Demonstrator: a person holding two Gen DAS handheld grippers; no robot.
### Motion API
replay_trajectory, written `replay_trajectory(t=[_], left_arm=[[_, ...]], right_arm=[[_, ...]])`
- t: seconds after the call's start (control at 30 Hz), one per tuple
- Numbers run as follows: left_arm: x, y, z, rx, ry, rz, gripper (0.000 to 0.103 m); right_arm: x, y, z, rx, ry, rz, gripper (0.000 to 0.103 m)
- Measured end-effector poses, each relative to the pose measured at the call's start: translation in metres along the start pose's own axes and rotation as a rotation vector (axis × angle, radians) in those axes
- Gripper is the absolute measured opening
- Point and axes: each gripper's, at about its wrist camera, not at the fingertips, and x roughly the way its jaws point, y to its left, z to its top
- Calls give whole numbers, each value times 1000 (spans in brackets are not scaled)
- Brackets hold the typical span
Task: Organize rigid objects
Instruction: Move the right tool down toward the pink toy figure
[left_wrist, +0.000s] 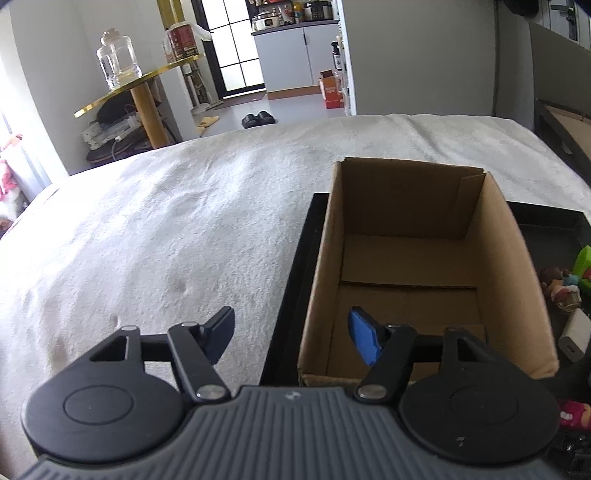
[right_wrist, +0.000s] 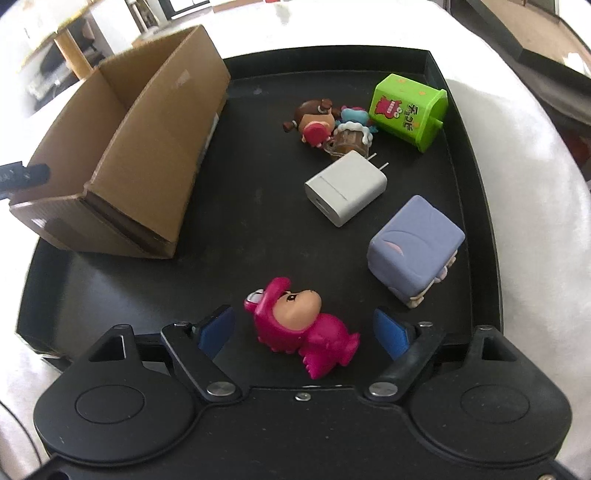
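A shallow black rectangular tray sits on a white textured cloth, and an open brown cardboard box stands upright in the tray's left part, its inside bare of objects. The left gripper straddles the near left wall of that box: one blue-padded finger hangs outside over the tray edge and the cloth, the other hangs inside the box, and the pads stand apart with a clear gap to the cardboard, so nothing is gripped. The right gripper points steeply down at the tray's near edge with its jaws spread wide around a small magenta figurine in a dinosaur costume, which lies on its side between the blue pads; neither pad touches it. Further to the right lies a lilac-blue rounded cube-shaped toy tipped on one side, and beyond it a white wall charger lies flat, prongs pointing toward the far side. Just past the charger, touching one another, sit a brown-haired doll figurine with a small beer-mug charm, and beside them a tipped-over lime-green toy container with a printed cartoon near the tray's far right corner.
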Motion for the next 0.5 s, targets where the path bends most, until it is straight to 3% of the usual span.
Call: replay_trajectory(t=[0.1,0.27,0.43,0.5], left_arm=[[2,-1,0,-5,12,-7,61],[8,-3,-2,-3,30,-22,47],[8,1,-5,-21,36,-38,20],[7,0,-6,-17,34,-44,15]], right_arm=[[3,2,-2,-2,13,-17,60],[-3,-2,-4,18,-14,-14,59],[-7,-2,-1,26,-38,-21,59],[-9,-3,-1,27,-44,-26,59]])
